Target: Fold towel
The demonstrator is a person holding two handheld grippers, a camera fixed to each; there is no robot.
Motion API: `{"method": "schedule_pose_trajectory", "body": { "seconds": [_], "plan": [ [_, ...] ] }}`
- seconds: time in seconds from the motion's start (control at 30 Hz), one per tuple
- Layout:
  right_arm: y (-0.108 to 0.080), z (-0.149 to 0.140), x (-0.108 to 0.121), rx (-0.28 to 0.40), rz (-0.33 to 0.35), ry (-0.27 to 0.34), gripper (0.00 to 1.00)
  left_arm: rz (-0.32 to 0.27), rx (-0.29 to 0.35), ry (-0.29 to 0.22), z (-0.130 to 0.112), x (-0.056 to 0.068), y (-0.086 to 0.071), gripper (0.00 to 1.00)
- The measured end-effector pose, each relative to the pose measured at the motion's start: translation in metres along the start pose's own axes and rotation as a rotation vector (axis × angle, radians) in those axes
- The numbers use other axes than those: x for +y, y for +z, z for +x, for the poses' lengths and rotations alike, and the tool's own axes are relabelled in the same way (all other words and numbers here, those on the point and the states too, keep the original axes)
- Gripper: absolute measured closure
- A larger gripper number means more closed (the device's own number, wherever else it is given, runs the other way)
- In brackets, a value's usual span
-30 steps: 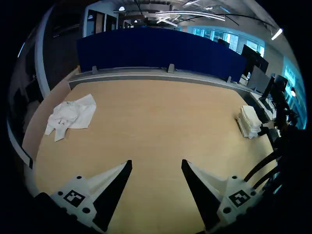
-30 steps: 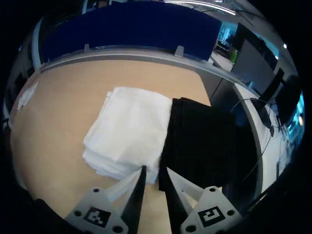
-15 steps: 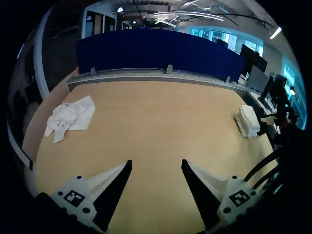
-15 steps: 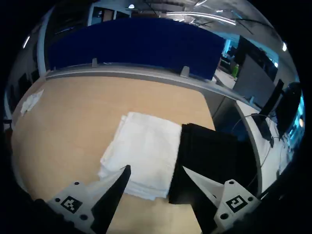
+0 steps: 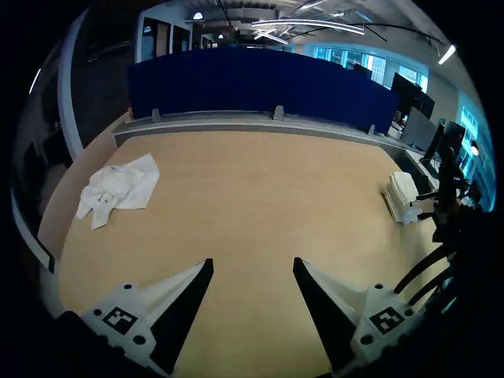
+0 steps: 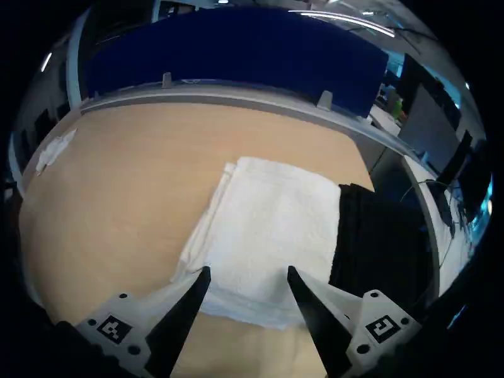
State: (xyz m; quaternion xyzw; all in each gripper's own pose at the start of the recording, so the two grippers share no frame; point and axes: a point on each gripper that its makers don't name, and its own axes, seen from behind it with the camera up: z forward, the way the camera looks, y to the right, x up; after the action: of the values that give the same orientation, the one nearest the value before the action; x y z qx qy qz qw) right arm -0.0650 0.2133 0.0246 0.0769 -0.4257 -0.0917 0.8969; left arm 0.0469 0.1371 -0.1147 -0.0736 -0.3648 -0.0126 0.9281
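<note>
A stack of folded white towels (image 6: 271, 233) lies at the right end of the wooden table, just ahead of my right gripper (image 6: 247, 276), which is open with its fingertips over the stack's near edge. The same stack (image 5: 402, 196) appears small at the table's right edge in the left gripper view. A crumpled white towel (image 5: 116, 189) lies at the far left of the table, seen also as a small towel (image 6: 55, 150) in the right gripper view. My left gripper (image 5: 252, 264) hangs open above bare tabletop with nothing between its fingers.
A black folded pile (image 6: 378, 246) lies against the white stack's right side. A blue divider panel (image 5: 258, 82) and a grey rail (image 5: 252, 121) run along the table's far edge. Monitors and a dark chair (image 5: 441, 264) stand off the right end.
My right gripper opened from nearly shut and shifted left, from the seam between the white and black piles to the white stack's near edge. The left gripper barely moved.
</note>
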Motion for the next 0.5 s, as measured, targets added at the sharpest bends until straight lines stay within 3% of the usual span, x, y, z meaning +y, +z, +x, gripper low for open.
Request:
{"method": "schedule_pose_trajectory", "body": {
  "seconds": [0.2,0.5],
  "plan": [
    [0.005,-0.005,0.001,-0.009,0.008,-0.001,0.06,0.0,-0.006,0.007,-0.001,-0.001,0.002,0.06],
    [-0.001,0.05,0.015,0.097,-0.004,0.031,0.06,-0.001,-0.001,0.002,0.003,0.001,0.005,0.06]
  ]
}}
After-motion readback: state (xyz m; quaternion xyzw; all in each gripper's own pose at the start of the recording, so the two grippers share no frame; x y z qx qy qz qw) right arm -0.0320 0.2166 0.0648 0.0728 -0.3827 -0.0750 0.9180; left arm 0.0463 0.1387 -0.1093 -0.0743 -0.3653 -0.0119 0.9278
